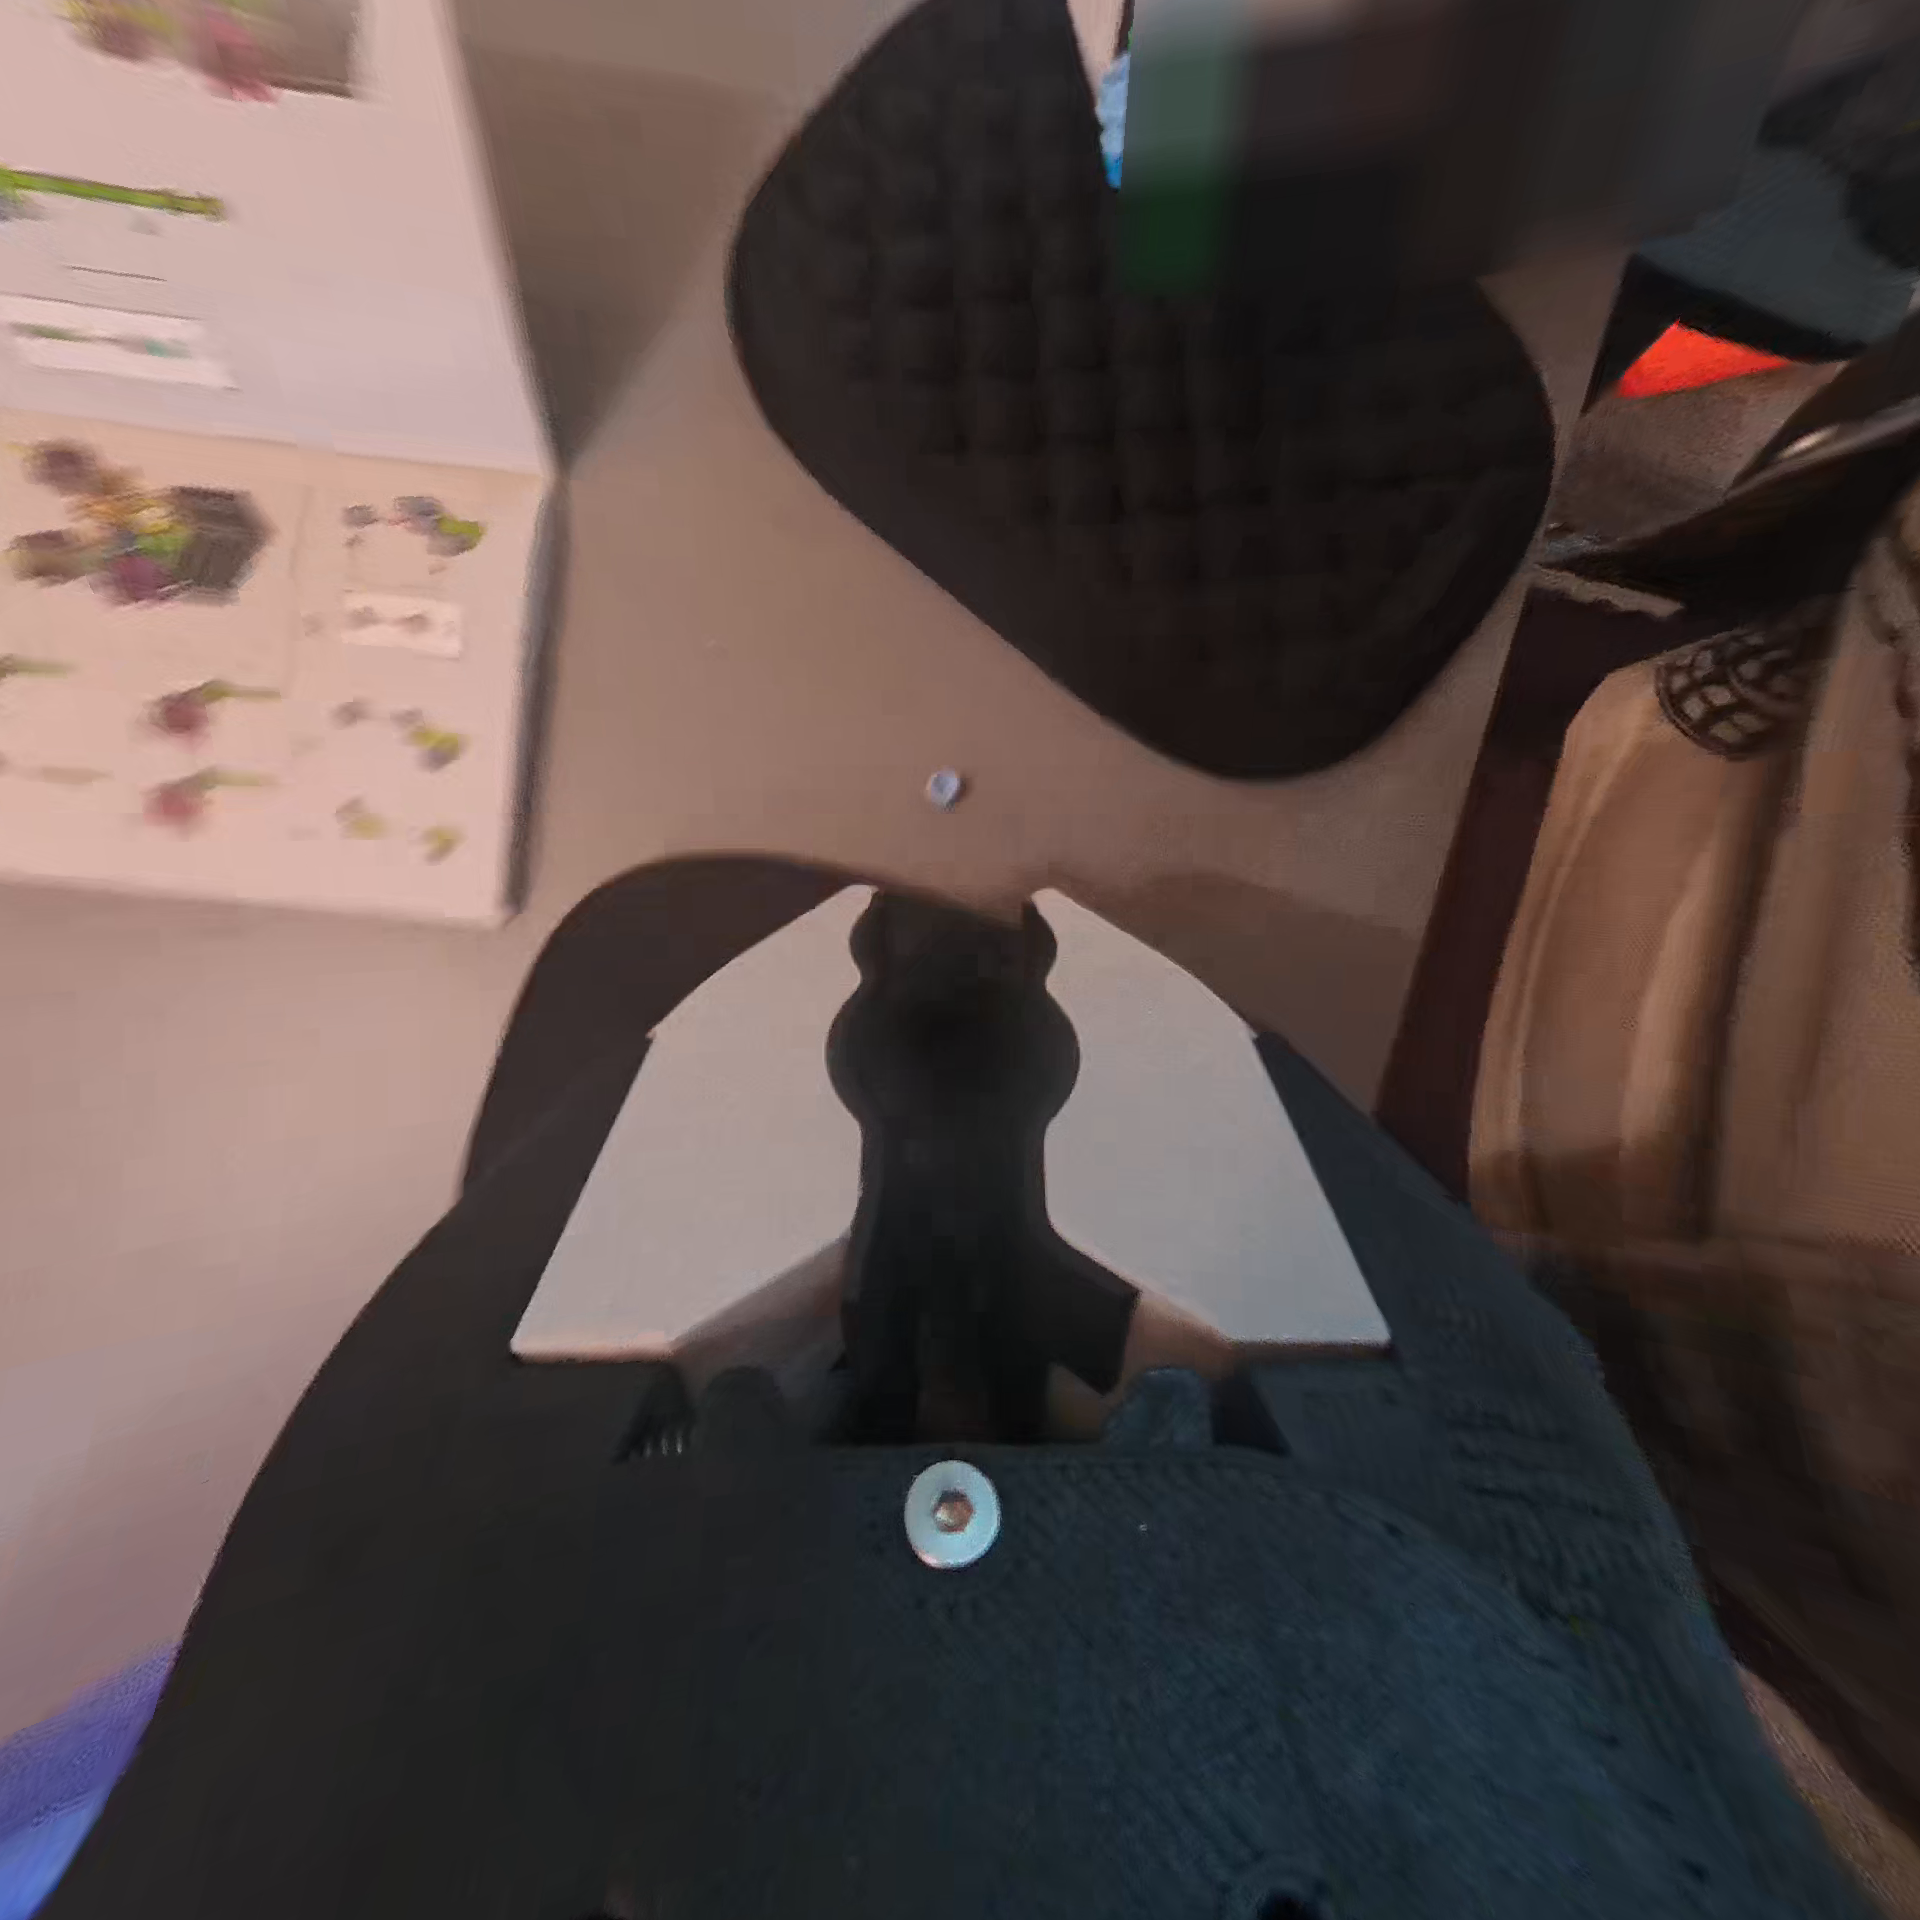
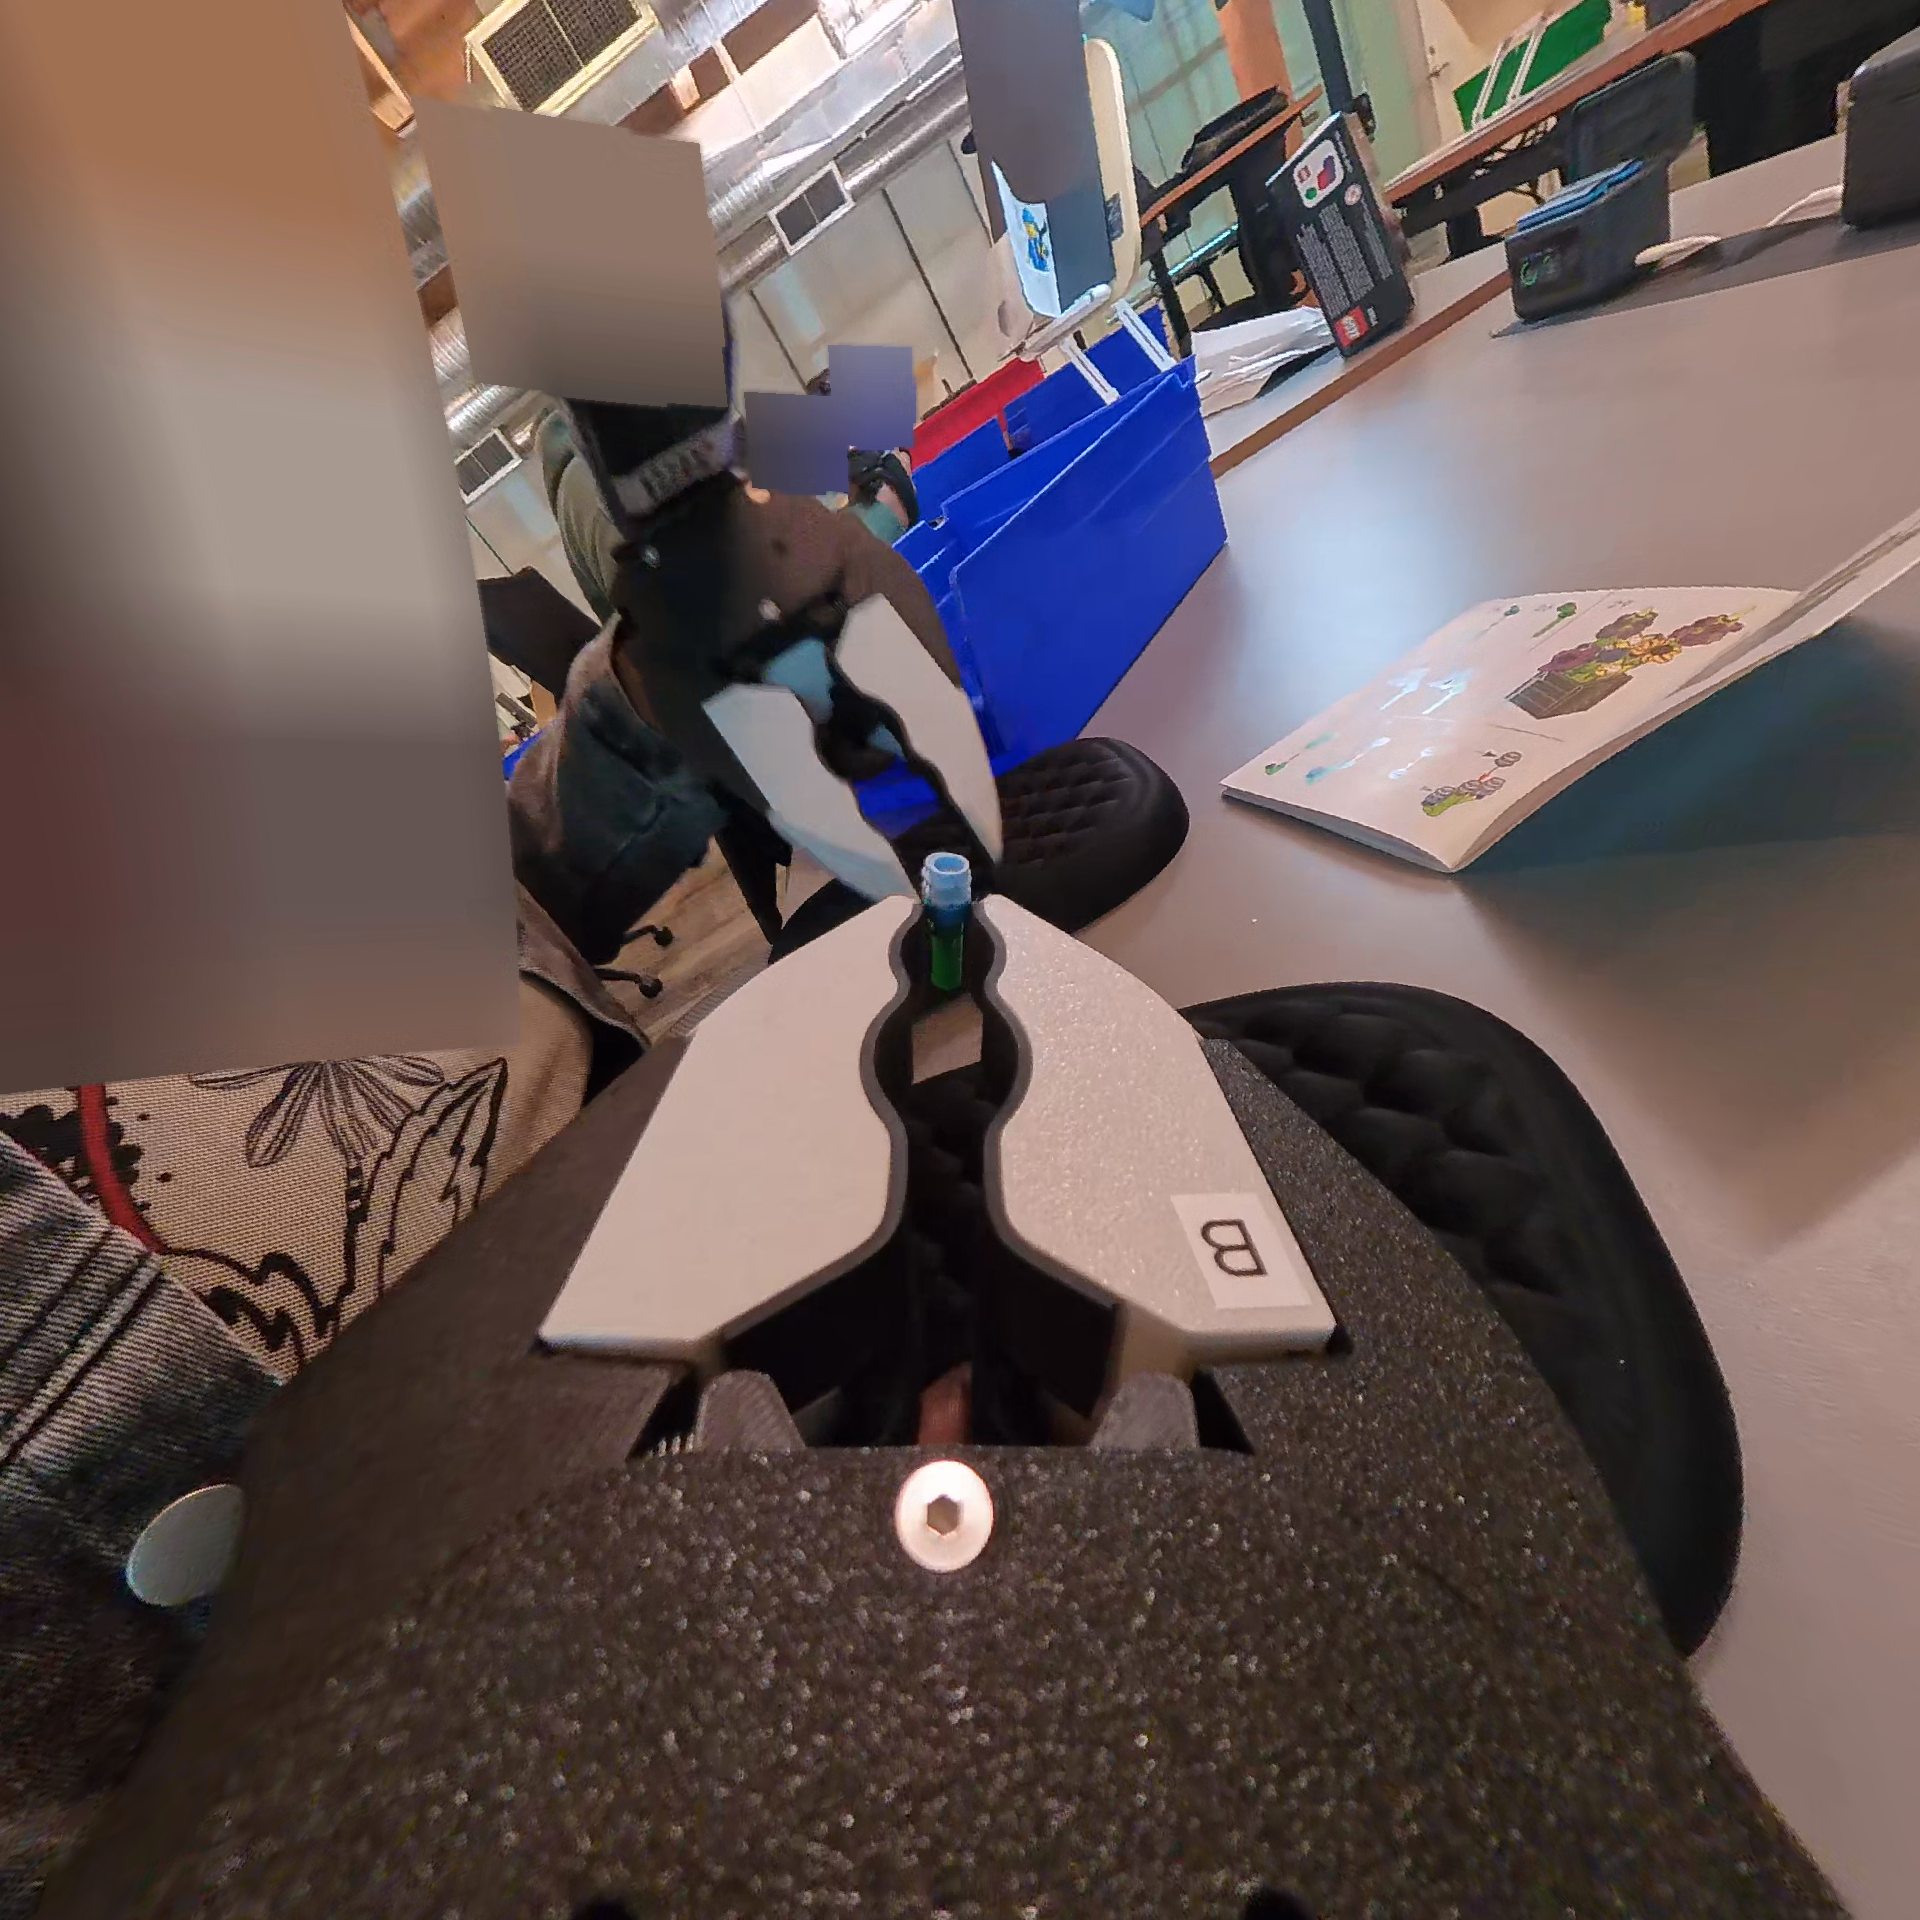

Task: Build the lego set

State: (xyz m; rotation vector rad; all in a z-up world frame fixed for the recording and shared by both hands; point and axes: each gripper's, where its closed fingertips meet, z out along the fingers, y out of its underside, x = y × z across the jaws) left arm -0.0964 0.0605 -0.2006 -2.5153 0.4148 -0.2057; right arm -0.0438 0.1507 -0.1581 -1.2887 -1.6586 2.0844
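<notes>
My right gripper (image 2: pixel 948 916) is shut on a thin green stem piece (image 2: pixel 945 958) with a blue top (image 2: pixel 945 869), held upright above the grey table (image 2: pixel 1455 499). My left gripper (image 2: pixel 940 883) points down from behind. Its tips show on either side of the blue top, and I cannot tell if they touch it. In the blurred left wrist view my left gripper (image 1: pixel 954 896) has a narrow gap and holds nothing. A small pale piece (image 1: pixel 943 788) lies on the table just ahead of it. A blurred green stem (image 1: pixel 1174 166) shows at the top.
An open instruction booklet (image 2: pixel 1507 727) (image 1: pixel 208 540) lies on the table. Two black textured pads (image 2: pixel 1455 1195) (image 2: pixel 1101 810) lie by the grippers, and one also shows in the left wrist view (image 1: pixel 1143 416). Blue bins (image 2: pixel 1081 561) and a box (image 2: pixel 1351 229) stand behind. A patterned sleeve (image 2: pixel 260 1195) is at left. There is about 12 cm between the tips of the two grippers.
</notes>
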